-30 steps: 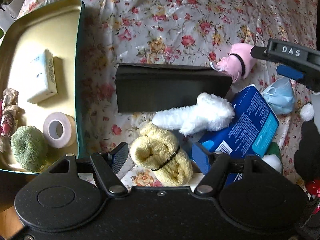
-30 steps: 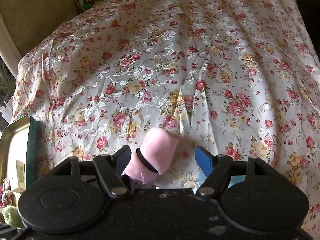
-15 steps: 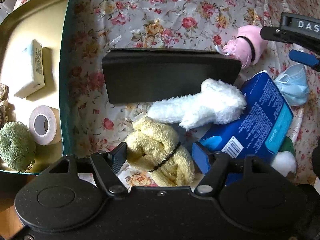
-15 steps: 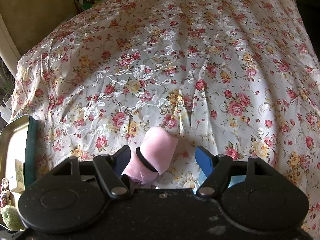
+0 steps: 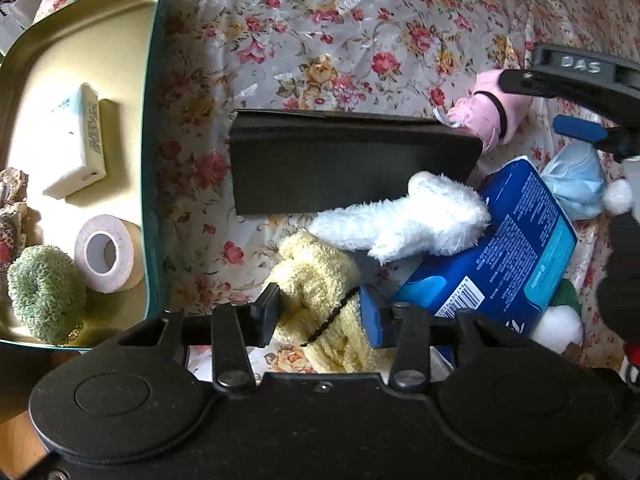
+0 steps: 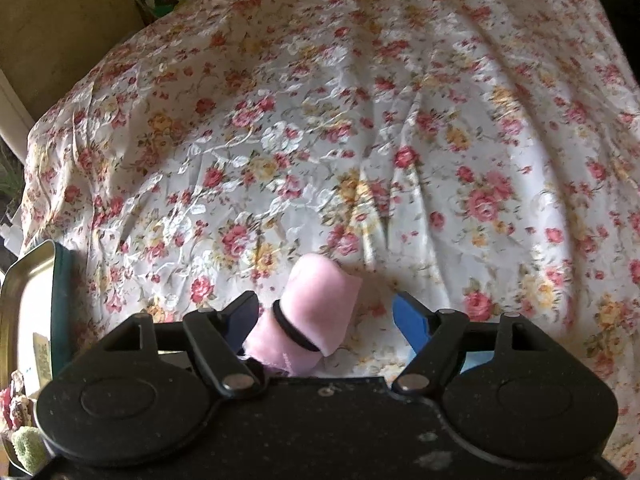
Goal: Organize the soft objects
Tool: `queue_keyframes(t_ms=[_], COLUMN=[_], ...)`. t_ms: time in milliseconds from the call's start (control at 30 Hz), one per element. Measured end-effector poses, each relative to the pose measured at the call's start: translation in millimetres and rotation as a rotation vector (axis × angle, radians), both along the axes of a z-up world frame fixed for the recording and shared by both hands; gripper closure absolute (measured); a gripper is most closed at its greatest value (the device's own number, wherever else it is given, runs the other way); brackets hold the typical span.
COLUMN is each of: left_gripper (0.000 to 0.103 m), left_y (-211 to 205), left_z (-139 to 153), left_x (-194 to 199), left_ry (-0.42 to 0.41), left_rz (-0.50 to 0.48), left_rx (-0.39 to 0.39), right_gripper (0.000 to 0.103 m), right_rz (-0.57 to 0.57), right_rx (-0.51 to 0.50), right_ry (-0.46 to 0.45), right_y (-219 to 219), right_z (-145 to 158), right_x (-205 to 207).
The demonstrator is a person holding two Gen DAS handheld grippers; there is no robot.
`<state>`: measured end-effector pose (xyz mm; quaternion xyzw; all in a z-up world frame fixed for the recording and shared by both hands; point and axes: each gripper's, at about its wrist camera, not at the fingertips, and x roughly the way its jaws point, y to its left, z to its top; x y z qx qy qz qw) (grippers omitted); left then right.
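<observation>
left gripper [image 5: 320,312] just closed, jaws clamped on yellow rolled towel [image 5: 320,280] atop floral surface [image 5: 320,32], beside white plush [image 5: 416,220]. right gripper [image 6: 326,316] just widened, jaws apart around pink roll [image 6: 316,304].

- The raised letters "DAS" stand on the dark bar of the right gripper [image 5: 576,128], at the upper right of the left wrist view.
- The blue pack [image 5: 516,256] carries a white barcode with digits beneath it and blocks of small white print, all too small to read.
- The white box [image 5: 76,140] in the tin tray [image 5: 154,160] bears dark print on its side, not legible.
</observation>
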<state>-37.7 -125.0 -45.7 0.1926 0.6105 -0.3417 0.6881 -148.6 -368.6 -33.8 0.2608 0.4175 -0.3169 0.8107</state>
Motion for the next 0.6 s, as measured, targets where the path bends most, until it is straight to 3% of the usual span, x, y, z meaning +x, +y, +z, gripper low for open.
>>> queue_keyframes(t_ms=[200, 300, 367, 433, 533, 600], left_gripper=[0.063, 0.078, 0.078, 0.078, 0.077, 0.074], left_y=[13, 16, 18, 20, 22, 23], left_z=[12, 19, 25, 29, 31, 30], left_x=[6, 11, 15, 19, 21, 19], left_ry=[-0.011, -0.021, -0.016, -0.014, -0.014, -0.014], left_rz=[0.017, 0.022, 0.028, 0.041, 0.044, 0.034], left_rx=[-0.029, -0.05, -0.068, -0.082, -0.086, -0.084], right_gripper=[0.023, 0.023, 0.025, 0.047, 0.059, 0.06], right_rz=[0.025, 0.053, 0.07, 0.078, 0.082, 0.066], right_rx=[-0.031, -0.03, -0.034, -0.045, -0.052, -0.069], right_ry=[0.094, 0.163, 0.189, 0.197, 0.151, 0.099], right_y=[2, 6, 9, 14, 18, 19], right_z=[-20, -36, -44, -45, -38, -29], right_x=[33, 47, 50, 52, 48, 43])
